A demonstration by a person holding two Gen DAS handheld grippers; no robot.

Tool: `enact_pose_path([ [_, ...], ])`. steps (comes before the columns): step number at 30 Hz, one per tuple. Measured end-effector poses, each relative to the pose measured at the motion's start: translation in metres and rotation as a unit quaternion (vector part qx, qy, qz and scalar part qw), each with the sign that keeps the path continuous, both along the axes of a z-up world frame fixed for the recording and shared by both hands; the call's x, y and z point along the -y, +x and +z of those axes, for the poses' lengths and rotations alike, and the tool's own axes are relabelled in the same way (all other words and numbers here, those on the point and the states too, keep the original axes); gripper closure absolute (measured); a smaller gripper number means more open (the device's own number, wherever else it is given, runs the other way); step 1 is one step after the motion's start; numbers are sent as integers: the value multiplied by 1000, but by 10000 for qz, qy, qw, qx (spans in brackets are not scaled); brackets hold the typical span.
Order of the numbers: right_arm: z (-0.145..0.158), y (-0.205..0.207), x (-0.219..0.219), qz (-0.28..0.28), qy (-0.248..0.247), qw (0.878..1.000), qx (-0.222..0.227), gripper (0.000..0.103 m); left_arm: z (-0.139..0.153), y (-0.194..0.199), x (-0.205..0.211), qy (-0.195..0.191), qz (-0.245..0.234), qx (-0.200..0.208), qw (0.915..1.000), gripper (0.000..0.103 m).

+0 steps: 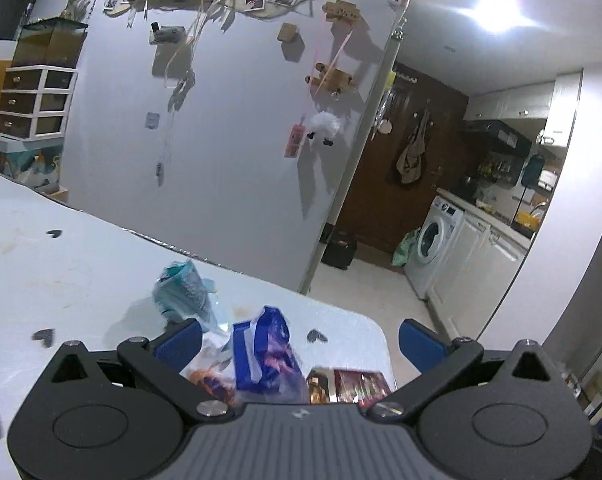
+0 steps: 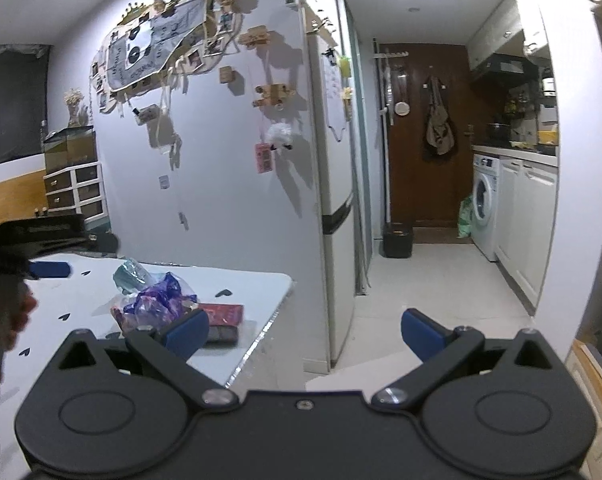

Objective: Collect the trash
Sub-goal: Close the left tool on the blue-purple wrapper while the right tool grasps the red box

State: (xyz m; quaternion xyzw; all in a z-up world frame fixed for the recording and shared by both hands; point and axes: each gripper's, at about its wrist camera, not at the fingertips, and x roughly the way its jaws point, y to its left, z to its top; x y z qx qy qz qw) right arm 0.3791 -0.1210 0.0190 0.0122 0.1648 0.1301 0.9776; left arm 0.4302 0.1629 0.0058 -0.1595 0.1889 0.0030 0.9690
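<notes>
Blue crumpled wrapper [image 1: 267, 354], teal bag [image 1: 183, 290]

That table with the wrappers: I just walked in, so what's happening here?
A person holds a gripper in each hand over a white table with litter near its corner. The left gripper, open, hovers above a blue-purple wrapper, with a teal wrapper beyond and a red packet beside it. The right gripper is open and holds nothing. Nothing has been picked up yet.

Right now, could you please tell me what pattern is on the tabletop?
White tabletop scattered with small dark hearts; clearest in the left wrist view.
</notes>
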Motion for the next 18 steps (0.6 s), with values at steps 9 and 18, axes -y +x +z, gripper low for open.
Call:
enact_pose_path([
  [9,-8,44,-48,144,-318,9994,75,0,-29,39,-17,-21,-245,-62,9997,2],
  [18,-28,109,-91,-45,157,9983,-567,0,-44,55,-32,-106,-466,-290,9984,16],
])
